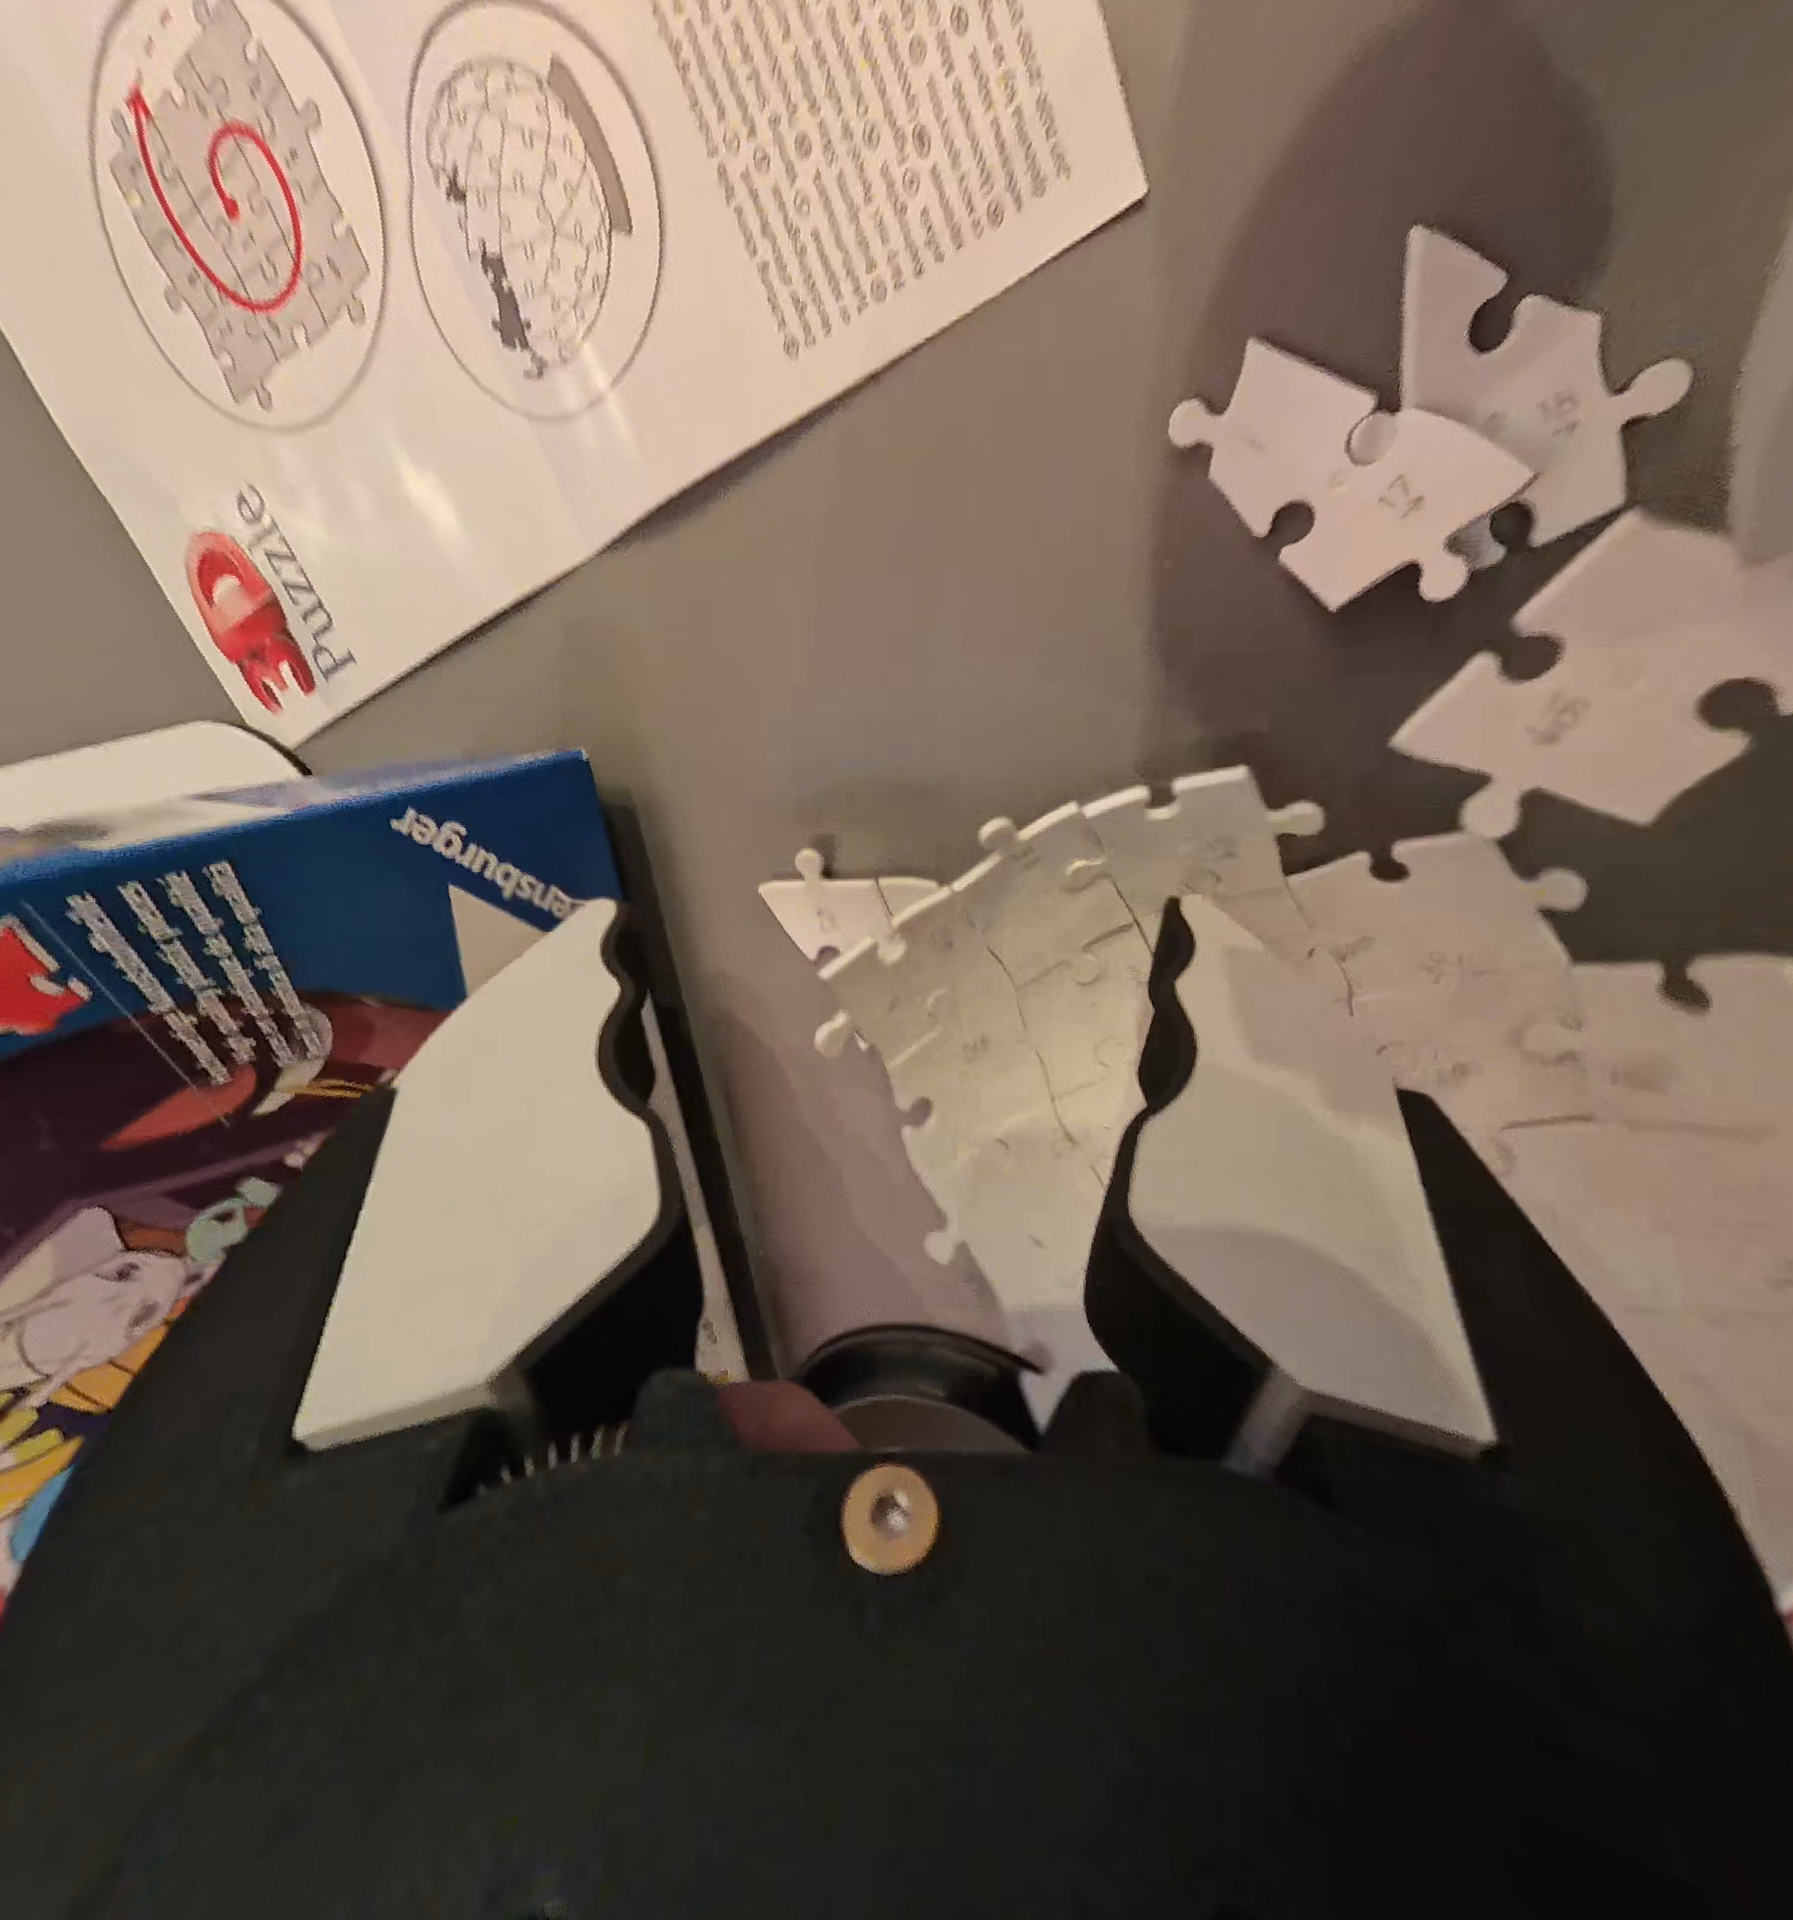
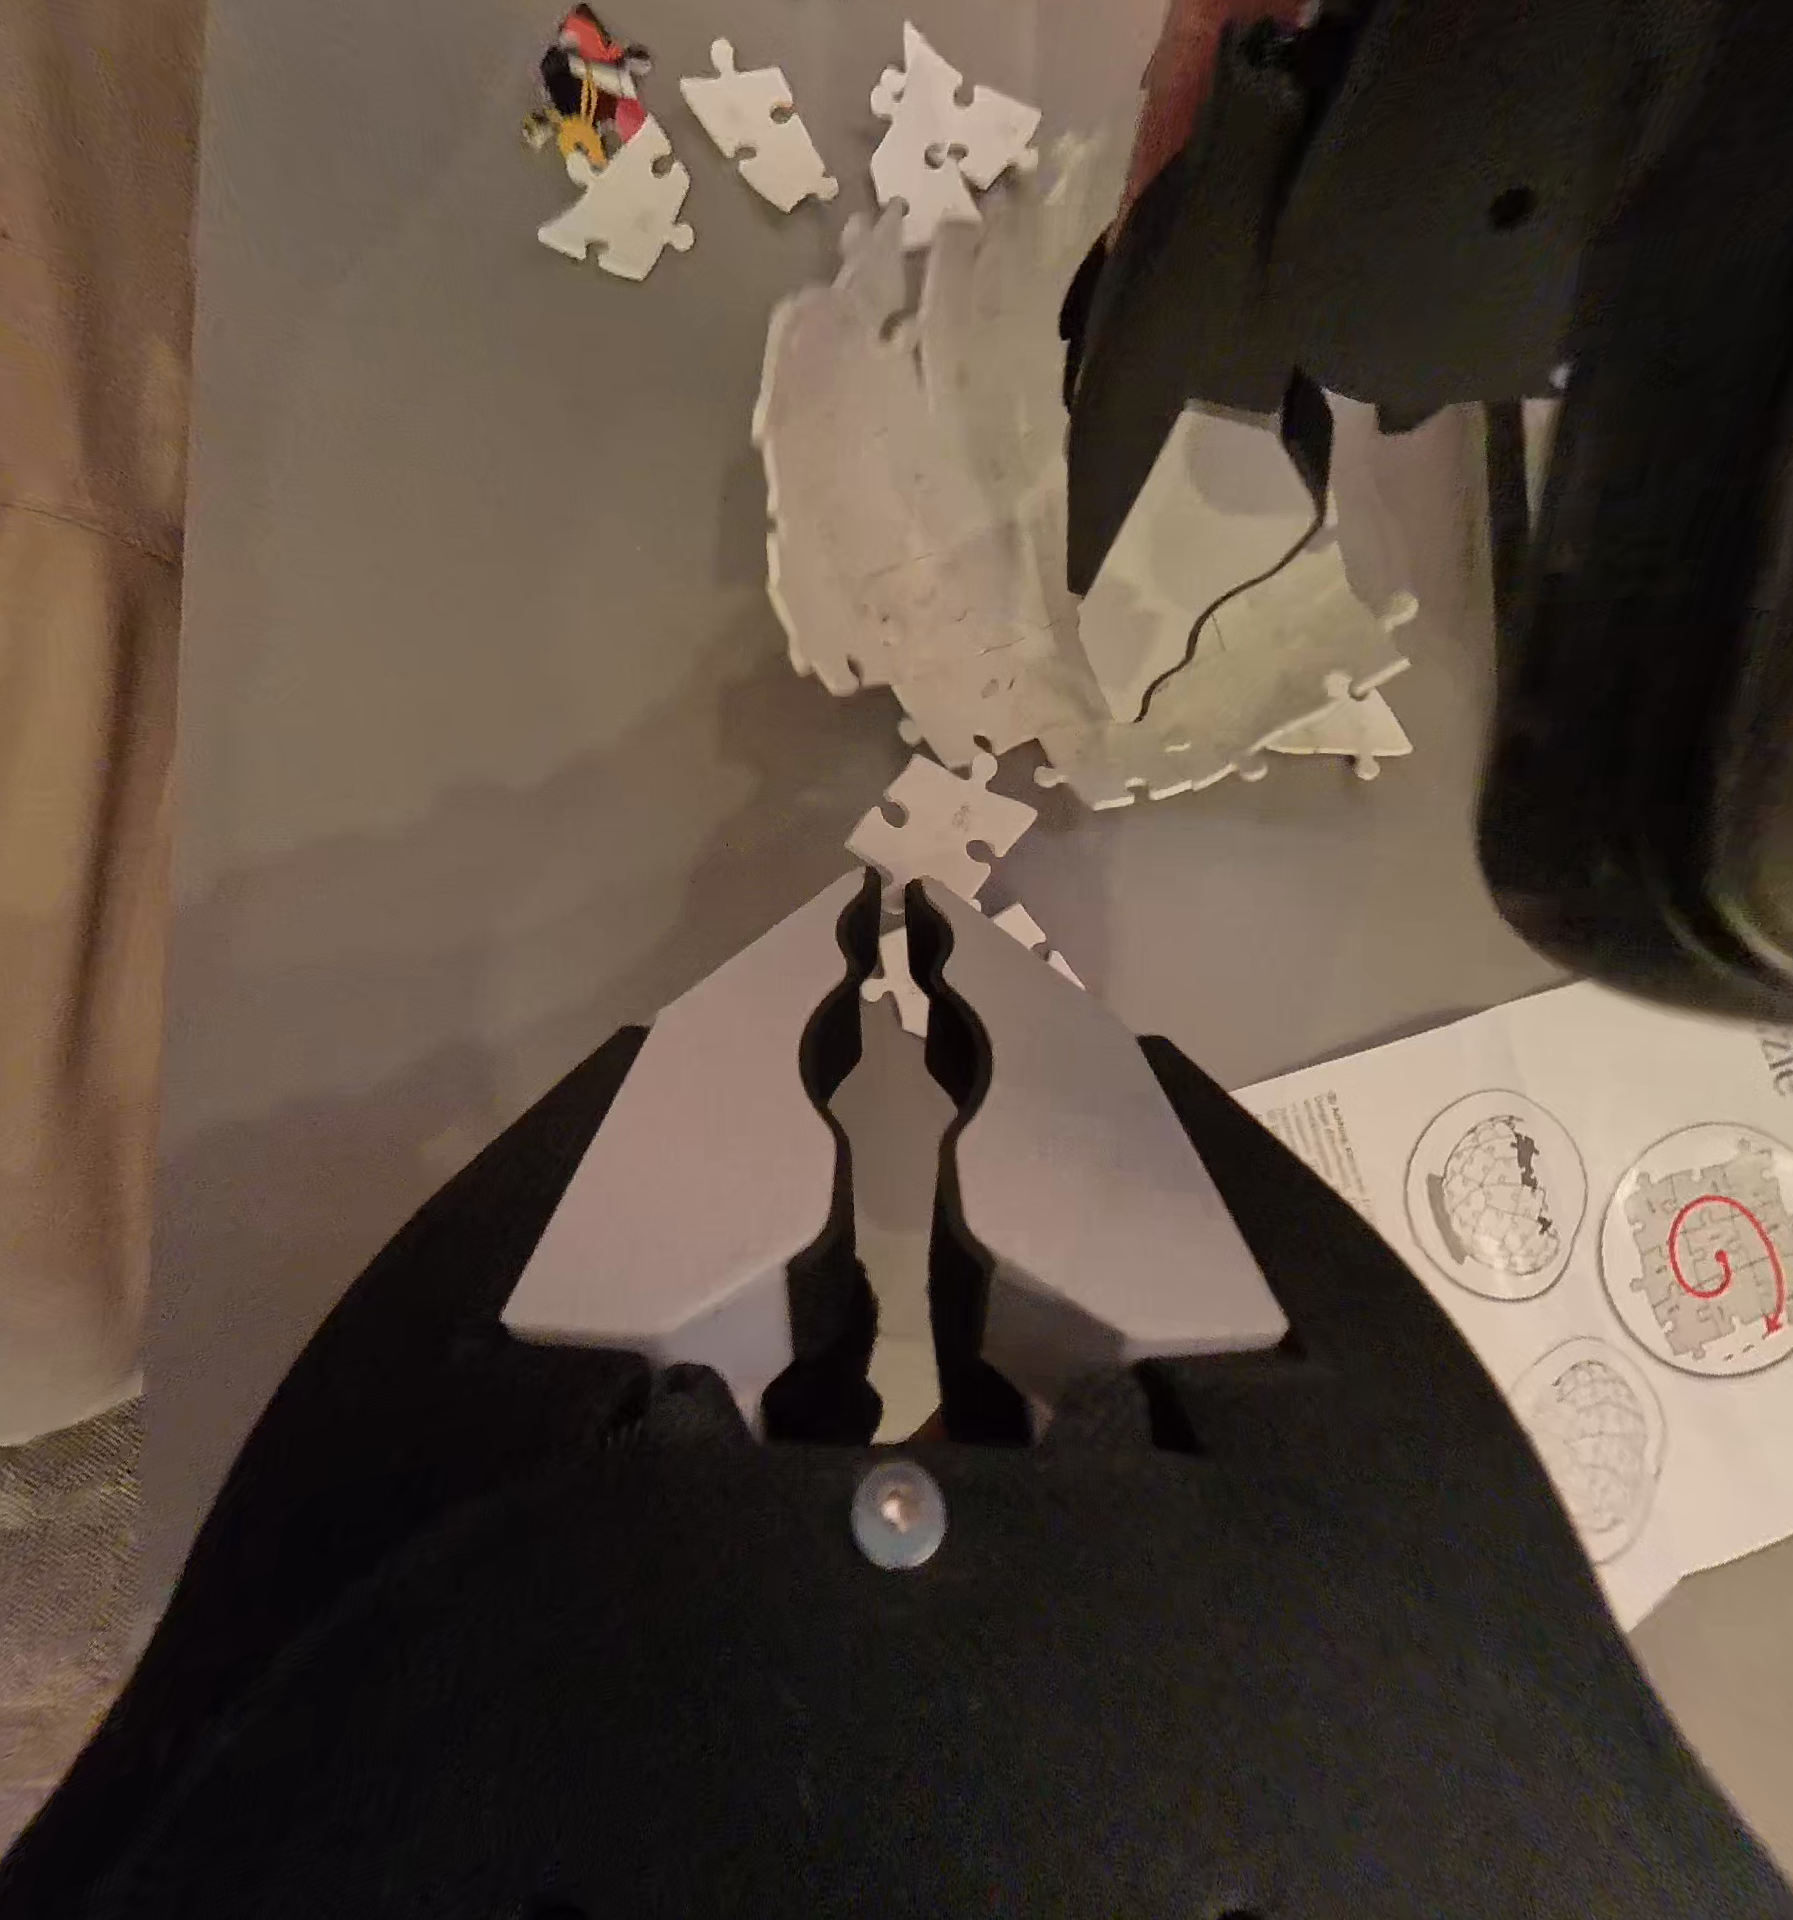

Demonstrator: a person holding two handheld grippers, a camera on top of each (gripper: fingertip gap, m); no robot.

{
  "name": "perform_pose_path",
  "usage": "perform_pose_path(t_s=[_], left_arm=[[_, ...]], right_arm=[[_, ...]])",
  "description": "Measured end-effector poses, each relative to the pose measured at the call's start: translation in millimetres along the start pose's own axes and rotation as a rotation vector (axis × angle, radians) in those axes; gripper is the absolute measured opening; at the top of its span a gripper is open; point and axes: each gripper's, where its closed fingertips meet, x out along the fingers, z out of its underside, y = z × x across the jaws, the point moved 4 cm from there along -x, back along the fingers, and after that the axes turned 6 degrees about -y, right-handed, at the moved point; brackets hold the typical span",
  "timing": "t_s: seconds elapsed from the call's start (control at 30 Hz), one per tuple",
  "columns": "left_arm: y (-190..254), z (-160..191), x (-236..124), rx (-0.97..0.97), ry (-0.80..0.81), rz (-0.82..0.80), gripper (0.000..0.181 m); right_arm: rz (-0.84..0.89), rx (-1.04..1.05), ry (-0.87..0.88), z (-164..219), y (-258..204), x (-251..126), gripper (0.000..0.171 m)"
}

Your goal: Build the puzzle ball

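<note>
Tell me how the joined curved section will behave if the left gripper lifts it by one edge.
The joined section would probably flex at its seams, since it is many thin interlocked pieces. It looks light, so likely easy to lift. Its curved shape may rock, and edge pieces could pop loose under the left gripper.

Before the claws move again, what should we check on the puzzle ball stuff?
1. Right claw pinching a single white piece: ok, it is shut on that piece's edge.
2. Left claw ready to steady the joined curved section: ok, it is open over it.
3. Held piece lined up with the section's edge: cannot tell, it sits just short of it.
4. Spare pieces within sight on the grey table: ok.
5. Instruction sheet visible: ok, it lies flat.
6. Puzzle box out of the way: not ok, it sits right under the left claw's left finger.
</note>
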Motion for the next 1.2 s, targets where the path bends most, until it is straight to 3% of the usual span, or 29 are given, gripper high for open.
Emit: perform_pose_path(t_s=[0.43, 0.8, 0.9, 1.03, 1.13, 1.2], left_arm=[[-1, -4, -9, 0.050, 0.004, -0.135, 0.101], [-8, 0, -24, 0.026, 0.062, -0.232, 0.102], [-15, 21, -45, -0.111, 0.064, -0.290, 0.099], [10, 58, -80, -0.455, 0.174, -0.270, 0.092], [43, 94, -80, -0.743, 0.176, -0.209, 0.092], [69, 105, -69, -0.983, 0.270, -0.092, 0.089]], right_arm=[[0.146, -0.304, -0.115, -13, -8, 17, 0.003], [0.211, -0.377, -0.172, -12, -13, 14, 0.002], [0.218, -0.366, -0.159, -9, -11, 10, 0.002], [0.207, -0.322, -0.114, -9, -8, 4, 0.002], [0.207, -0.304, -0.091, -9, -6, 0, 0.003], [0.203, -0.281, -0.061, -10, -3, -2, 0.003]])
